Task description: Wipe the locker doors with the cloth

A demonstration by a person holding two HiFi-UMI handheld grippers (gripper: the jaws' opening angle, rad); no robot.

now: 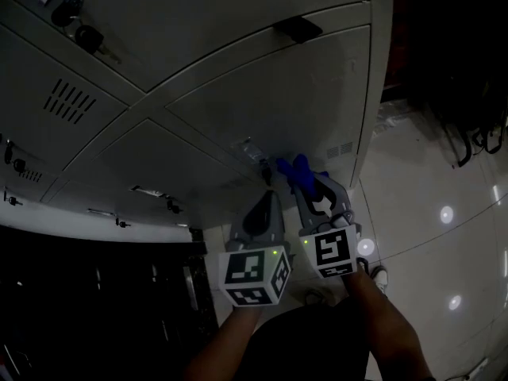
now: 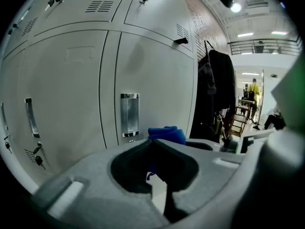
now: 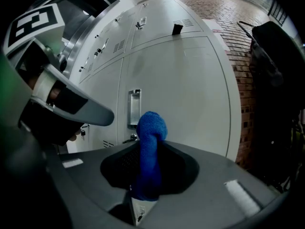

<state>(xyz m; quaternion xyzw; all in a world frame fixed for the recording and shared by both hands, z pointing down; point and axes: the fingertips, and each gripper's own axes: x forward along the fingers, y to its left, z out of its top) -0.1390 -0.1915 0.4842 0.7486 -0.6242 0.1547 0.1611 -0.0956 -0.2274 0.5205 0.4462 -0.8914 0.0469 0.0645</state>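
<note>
Left gripper (image 2: 151, 142) with jaws together and empty, right gripper (image 1: 305, 182) just beside it, jaws tight on the cloth (image 3: 148, 149).

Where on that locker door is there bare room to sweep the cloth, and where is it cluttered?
Free: the wide door panel between the handle and the brick wall, below the black tab. Crowded: around the handle and lock, nearest the cloth.

Head cam looks fwd & steeply down: my left gripper (image 1: 266, 201) & right gripper (image 1: 308, 182) sit low-centre, locker doors (image 1: 238, 94) beyond. Each gripper cam rides behind its own jaws, facing the doors close up, side by side. All 3 views share the chrome handle (image 2: 129, 114) & blue cloth (image 3: 150, 142).
</note>
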